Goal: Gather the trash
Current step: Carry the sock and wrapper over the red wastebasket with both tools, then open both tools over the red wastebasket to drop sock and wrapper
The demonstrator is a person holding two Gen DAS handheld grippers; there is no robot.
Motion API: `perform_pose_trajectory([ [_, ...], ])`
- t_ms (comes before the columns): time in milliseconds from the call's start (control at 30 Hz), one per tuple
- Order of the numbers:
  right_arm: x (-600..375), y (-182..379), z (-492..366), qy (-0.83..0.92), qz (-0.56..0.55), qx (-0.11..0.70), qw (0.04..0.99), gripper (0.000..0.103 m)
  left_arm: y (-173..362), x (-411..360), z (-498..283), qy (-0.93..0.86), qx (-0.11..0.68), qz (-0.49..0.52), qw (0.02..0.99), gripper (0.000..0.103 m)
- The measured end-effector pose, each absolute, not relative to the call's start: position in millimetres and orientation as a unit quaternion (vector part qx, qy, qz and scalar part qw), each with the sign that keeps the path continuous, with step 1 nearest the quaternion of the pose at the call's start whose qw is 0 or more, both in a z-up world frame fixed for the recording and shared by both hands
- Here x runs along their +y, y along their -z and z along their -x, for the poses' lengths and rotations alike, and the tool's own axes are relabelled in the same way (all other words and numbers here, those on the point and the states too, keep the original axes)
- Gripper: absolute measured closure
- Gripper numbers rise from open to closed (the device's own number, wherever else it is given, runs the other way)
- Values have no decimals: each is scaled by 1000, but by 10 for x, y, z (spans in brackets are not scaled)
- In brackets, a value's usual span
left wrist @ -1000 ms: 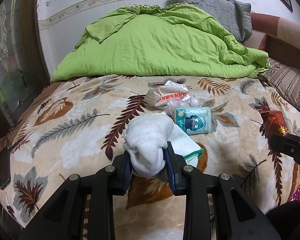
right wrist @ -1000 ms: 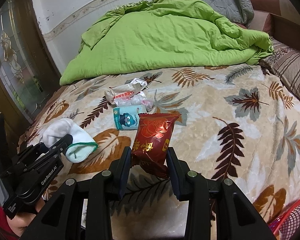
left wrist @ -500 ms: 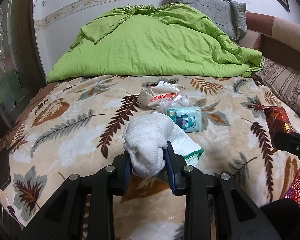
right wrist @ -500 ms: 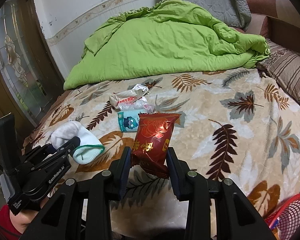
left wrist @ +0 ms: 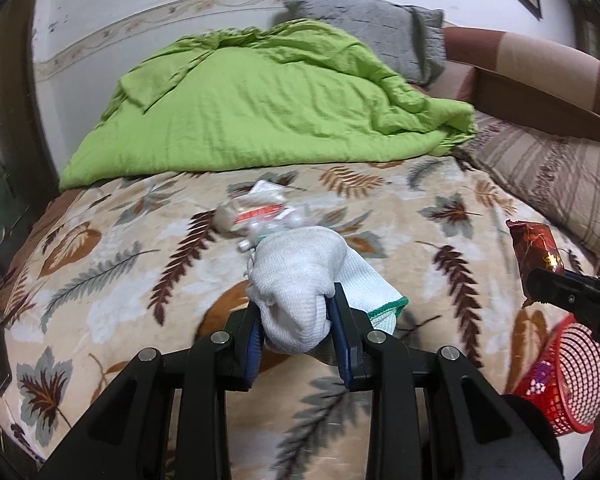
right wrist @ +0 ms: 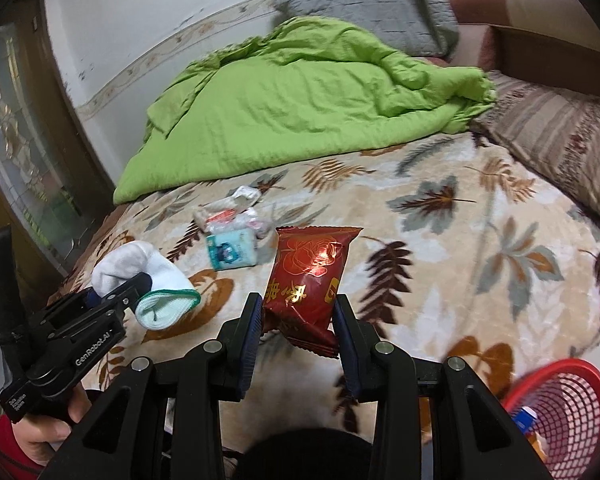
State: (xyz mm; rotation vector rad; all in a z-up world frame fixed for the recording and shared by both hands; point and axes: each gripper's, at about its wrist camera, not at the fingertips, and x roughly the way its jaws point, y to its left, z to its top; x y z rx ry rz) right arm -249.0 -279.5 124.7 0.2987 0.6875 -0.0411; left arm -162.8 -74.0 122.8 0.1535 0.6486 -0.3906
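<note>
Grippers are both loaded, left gripper (left wrist: 296,316) clamping a white knitted sock (left wrist: 300,276), right gripper (right wrist: 300,316) pinching a shiny red snack packet (right wrist: 310,276), probably bound for the red mesh basket (right wrist: 572,412) near right.

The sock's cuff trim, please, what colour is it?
Green, edging the white sock; clearest in the right wrist view.

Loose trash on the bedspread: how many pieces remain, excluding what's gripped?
3, clustered mid-bed: a white-and-red wrapper, a crumpled clear plastic bag beside it, and a teal tissue pack nearest. Smaller scraps may hide underneath.
</note>
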Motion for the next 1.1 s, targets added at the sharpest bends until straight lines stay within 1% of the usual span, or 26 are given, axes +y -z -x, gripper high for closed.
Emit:
perform_pose_trajectory([
  [233, -3190, -1290, 2867, 64, -167, 330, 927, 64, -1322, -1159, 1841, 253, 316, -93, 910, 74],
  [400, -3576, -1326, 3305, 117, -179, 330, 919, 64, -1389, -1569, 2134, 328, 311, -113, 885, 74],
  [633, -4175, -1300, 4058, 200, -215, 333, 896, 64, -1417, -2292, 2599, 457, 321, -139, 818, 74],
  [833, -4465, -1122, 4402, 228, -247, 345, 876, 64, -1264, -2809, 2871, 522, 357, -159, 758, 74],
  [867, -4482, -1092, 4413, 227, -250, 348, 875, 62, -1223, -2898, 2923, 528, 361, -164, 751, 73],
  [900, -4503, -1066, 4436, 225, -253, 350, 873, 62, -1182, -2975, 2951, 533, 366, -170, 743, 71],
  [967, -4557, -1021, 4470, 225, -261, 350, 871, 60, -1122, -3069, 2998, 539, 375, -178, 733, 61],
  [1100, -4620, -1030, 4512, 233, -261, 343, 871, 57, -1132, -3072, 3029, 543, 374, -174, 731, 56],
])
